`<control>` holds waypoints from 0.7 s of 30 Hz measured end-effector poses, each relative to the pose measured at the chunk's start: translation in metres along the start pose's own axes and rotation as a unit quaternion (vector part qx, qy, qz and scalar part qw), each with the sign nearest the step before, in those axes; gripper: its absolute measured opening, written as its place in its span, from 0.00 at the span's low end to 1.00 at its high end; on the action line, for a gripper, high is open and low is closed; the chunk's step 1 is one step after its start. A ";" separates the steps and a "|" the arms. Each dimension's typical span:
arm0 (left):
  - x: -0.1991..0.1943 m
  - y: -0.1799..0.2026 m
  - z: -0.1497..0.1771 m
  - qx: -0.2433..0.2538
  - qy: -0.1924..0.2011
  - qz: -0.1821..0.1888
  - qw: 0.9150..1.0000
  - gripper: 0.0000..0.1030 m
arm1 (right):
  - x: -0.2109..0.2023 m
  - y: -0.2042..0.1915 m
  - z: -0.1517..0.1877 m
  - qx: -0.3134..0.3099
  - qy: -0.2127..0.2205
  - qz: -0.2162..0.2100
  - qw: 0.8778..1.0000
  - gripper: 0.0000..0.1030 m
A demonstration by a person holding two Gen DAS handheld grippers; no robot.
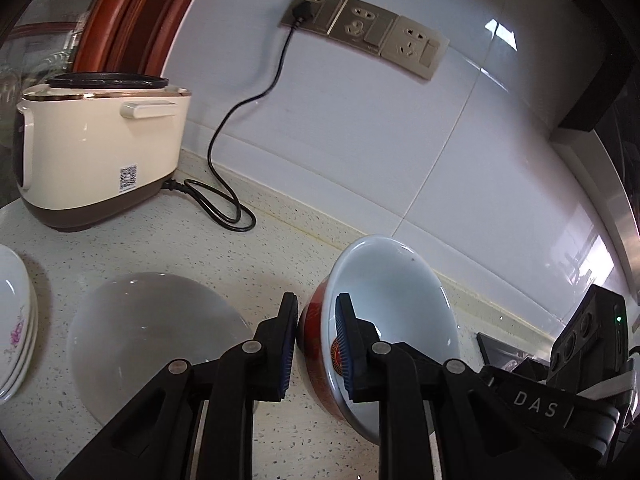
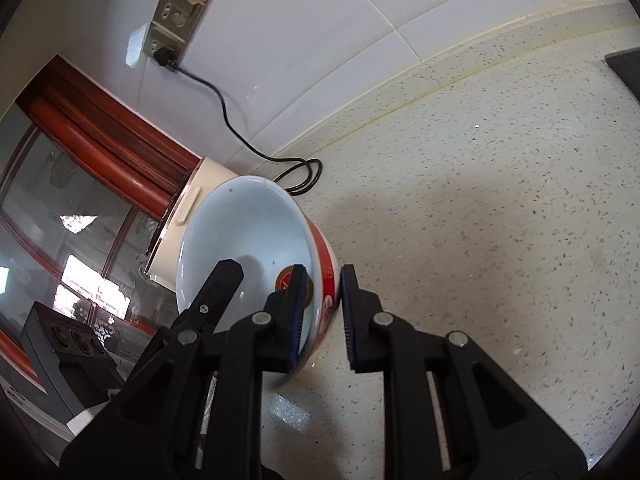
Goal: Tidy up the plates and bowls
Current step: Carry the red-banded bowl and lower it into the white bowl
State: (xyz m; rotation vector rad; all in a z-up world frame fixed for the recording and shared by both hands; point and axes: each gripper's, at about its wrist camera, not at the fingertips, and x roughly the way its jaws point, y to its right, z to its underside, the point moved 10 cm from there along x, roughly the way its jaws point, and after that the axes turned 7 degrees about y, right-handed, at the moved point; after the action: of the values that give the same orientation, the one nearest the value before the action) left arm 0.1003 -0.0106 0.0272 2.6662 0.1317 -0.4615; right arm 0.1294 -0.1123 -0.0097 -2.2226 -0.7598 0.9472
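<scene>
A bowl (image 1: 392, 300), red outside with a round emblem and white inside, hangs tilted on its side over the speckled counter (image 1: 248, 264). My left gripper (image 1: 316, 344) is shut on its wall, one pad inside and one on the red outside. In the right wrist view the same bowl (image 2: 240, 232) is pinched at another part of its rim by my right gripper (image 2: 324, 316), also shut on its wall. A finger of the left gripper (image 2: 224, 280) shows inside the bowl there. A plain white bowl (image 1: 152, 332) rests on the counter to the left.
A stack of flowered plates (image 1: 12, 320) lies at the far left edge. A cream cooker (image 1: 100, 152) stands at the back left, its black cord (image 1: 224, 200) looped on the counter up to the wall sockets (image 1: 360, 28). A dark flat object (image 2: 628, 68) lies at the right.
</scene>
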 end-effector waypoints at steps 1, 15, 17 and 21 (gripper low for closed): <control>-0.002 -0.001 -0.001 0.000 0.004 -0.002 1.000 0.19 | 0.001 -0.003 0.001 -0.002 -0.001 -0.002 1.000 0.20; -0.018 -0.035 -0.009 -0.042 0.029 -0.025 0.998 0.30 | 0.014 -0.030 0.018 -0.029 -0.002 -0.037 0.999 0.20; -0.020 -0.036 -0.010 -0.042 0.033 -0.027 0.998 0.31 | 0.015 -0.031 0.019 -0.032 0.000 -0.040 0.999 0.20; -0.022 -0.041 -0.010 -0.046 0.039 -0.031 0.998 0.31 | 0.016 -0.036 0.020 -0.036 -0.002 -0.050 0.998 0.20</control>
State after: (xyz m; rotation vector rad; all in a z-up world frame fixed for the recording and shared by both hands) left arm 0.0759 0.0307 0.0272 2.5955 0.2527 -0.3625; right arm 0.1139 -0.0713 -0.0026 -2.2226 -0.9097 0.8883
